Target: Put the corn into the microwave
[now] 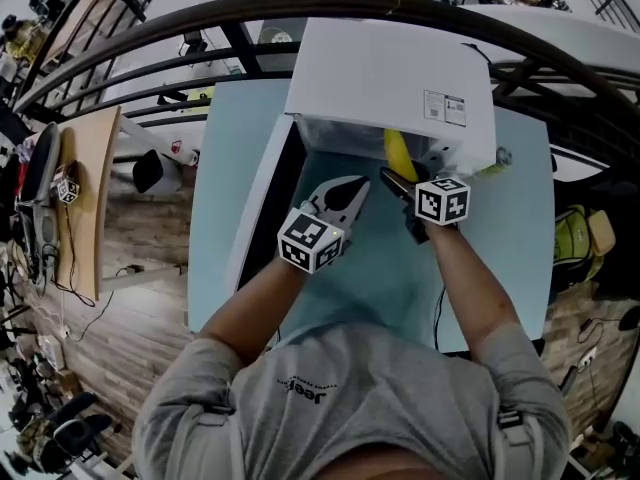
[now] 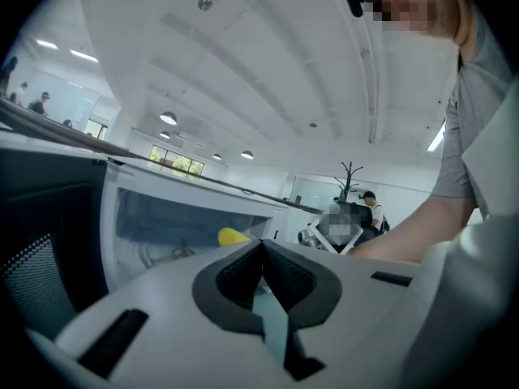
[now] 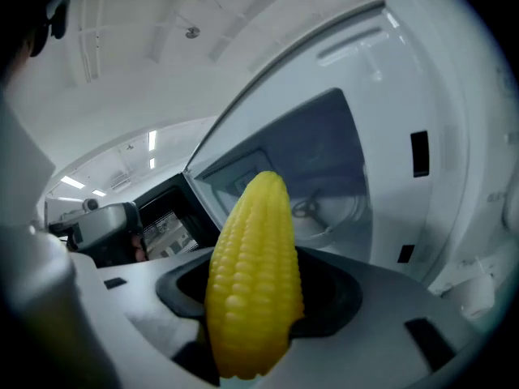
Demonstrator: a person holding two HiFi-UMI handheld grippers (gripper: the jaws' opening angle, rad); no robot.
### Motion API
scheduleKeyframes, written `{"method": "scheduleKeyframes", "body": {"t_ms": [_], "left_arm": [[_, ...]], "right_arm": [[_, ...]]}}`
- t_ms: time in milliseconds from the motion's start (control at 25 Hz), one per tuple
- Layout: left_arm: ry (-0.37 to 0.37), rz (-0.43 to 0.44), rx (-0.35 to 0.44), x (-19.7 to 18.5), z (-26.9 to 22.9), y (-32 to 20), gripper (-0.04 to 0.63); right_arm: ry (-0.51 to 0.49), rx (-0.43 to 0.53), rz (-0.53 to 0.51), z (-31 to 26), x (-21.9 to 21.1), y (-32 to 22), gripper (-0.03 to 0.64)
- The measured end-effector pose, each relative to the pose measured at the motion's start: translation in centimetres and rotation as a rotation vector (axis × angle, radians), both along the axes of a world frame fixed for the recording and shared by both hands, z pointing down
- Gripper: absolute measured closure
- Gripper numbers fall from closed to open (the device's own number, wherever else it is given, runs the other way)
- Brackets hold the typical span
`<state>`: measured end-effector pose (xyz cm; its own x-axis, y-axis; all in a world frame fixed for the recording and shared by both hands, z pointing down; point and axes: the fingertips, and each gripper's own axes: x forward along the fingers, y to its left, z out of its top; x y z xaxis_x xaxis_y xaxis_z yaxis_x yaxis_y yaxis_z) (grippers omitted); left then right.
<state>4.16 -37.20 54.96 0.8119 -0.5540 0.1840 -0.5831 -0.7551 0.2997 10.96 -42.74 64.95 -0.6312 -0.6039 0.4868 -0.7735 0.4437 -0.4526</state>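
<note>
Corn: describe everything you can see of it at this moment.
The corn is one bright yellow cob, no husk, with neat rows of glossy, plastic-looking kernels, tapering to a rounded tip. The dark jaws of the right gripper clamp its thick lower part, and it sticks out along them, tip forward, toward the open cavity of the white microwave. Nothing else touches it.

right tongs point(image 3: 258, 302): mine, both dark pads pressed on the sides of the cob.
corn point(image 3: 253, 274): yellow, held lengthwise, its tapered tip at the far end.
microwave point(image 3: 422, 136): white, just beyond the corn, with its cavity open.
door point(image 3: 158, 217): dark, swung open at the left.
</note>
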Motion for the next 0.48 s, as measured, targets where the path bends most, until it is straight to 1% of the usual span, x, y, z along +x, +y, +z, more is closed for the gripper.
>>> {"method": "scheduleKeyframes", "body": {"t_ms": [200, 480], "left_arm": [[-0.010, -0.005, 0.003, -0.1, 0.9, -0.9, 0.588], [-0.031, 0.011, 0.015, -0.3, 1.8, -0.9, 0.588]], "right_arm": [[0.036, -0.011, 0.016, 1.7, -0.3, -1.9, 0.364], [0.088, -0.002, 0.043, 2.7, -1.8, -4.8, 0.364]]}}
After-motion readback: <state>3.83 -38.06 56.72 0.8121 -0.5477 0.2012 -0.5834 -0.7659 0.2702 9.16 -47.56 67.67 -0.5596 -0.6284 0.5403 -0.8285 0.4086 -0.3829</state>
